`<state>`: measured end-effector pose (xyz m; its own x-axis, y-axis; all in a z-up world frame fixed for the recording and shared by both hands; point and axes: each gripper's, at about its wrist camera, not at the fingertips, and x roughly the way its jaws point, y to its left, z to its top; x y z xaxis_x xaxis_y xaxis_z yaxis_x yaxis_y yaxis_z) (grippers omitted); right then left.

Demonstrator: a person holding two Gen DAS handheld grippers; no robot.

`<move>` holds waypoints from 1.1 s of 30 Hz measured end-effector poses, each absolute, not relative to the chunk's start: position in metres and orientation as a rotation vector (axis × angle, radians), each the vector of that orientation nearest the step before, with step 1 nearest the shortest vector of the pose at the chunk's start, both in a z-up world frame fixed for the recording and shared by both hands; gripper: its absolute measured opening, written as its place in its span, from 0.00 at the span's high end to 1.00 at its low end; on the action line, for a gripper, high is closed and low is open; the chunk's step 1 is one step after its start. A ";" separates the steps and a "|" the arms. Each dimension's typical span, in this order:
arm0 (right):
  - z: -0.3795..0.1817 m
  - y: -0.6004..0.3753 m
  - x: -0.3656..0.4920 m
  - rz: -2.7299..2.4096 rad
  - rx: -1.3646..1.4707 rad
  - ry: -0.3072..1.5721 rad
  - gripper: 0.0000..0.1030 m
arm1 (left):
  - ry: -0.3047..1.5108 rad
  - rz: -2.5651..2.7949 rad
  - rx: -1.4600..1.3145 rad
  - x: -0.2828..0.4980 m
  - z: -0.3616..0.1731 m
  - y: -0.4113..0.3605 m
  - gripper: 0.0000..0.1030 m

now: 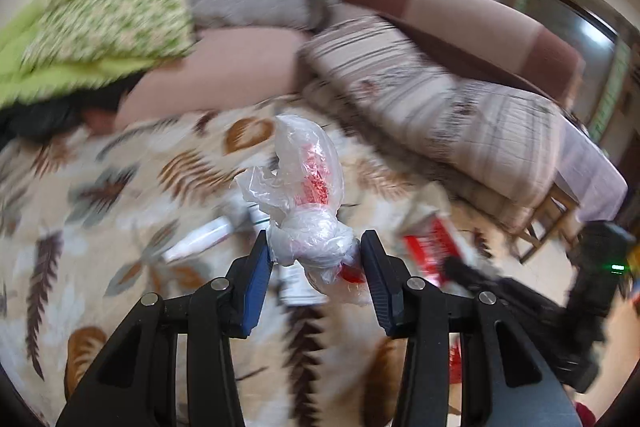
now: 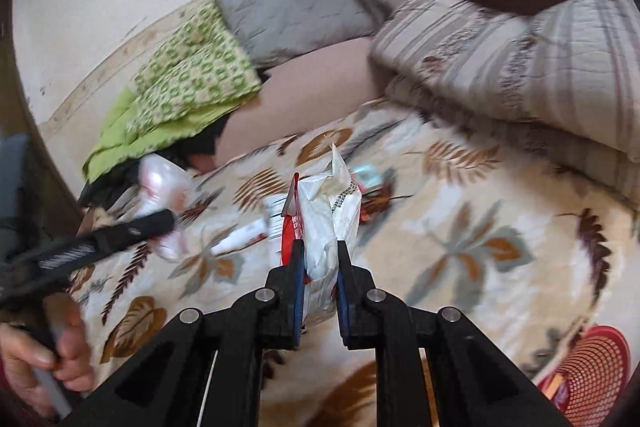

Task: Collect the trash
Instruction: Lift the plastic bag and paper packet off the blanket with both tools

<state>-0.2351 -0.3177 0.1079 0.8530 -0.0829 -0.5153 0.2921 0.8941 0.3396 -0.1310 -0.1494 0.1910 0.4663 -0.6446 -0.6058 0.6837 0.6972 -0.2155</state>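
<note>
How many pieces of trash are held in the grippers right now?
2: a clear plastic bag between the left gripper's fingers, and a white-and-red wrapper in the right gripper.

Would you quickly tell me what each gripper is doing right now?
Left gripper: closed on a knotted clear plastic bag.
Right gripper: closed on a crumpled white-and-red wrapper.

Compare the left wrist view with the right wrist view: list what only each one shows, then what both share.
Left wrist only: the left gripper close up, closed on a knotted clear plastic bag, and wooden chair legs at right.

Right wrist only: the right gripper clamping a crumpled white and red wrapper, a red mesh basket at lower right, and the person's hand.

Both: the leaf-patterned blanket, the white tube lying on it, the green patterned cloth and the striped folded quilt.
</note>
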 end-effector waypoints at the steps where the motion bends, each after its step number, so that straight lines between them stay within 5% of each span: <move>1: 0.108 -0.324 -0.240 -0.213 0.441 0.509 0.86 | 0.702 -0.842 0.079 -0.143 0.201 -0.158 0.58; 8: 0.106 -0.351 -0.284 -0.271 0.501 0.474 0.86 | 0.678 -0.920 0.078 -0.191 0.213 -0.170 0.58; 17: 0.091 -0.346 -0.338 -0.318 0.467 0.510 0.86 | 0.788 -0.884 0.080 -0.195 0.120 -0.170 0.58; 33: 0.077 -0.309 -0.262 -0.239 0.442 0.575 0.86 | 0.723 -0.750 0.113 -0.141 0.092 -0.124 0.58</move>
<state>-0.2621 -0.3087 0.0767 0.8153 -0.0958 -0.5710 0.3378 0.8797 0.3348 -0.1409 -0.1241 0.0924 0.5050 -0.5832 -0.6363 0.6576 0.7375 -0.1541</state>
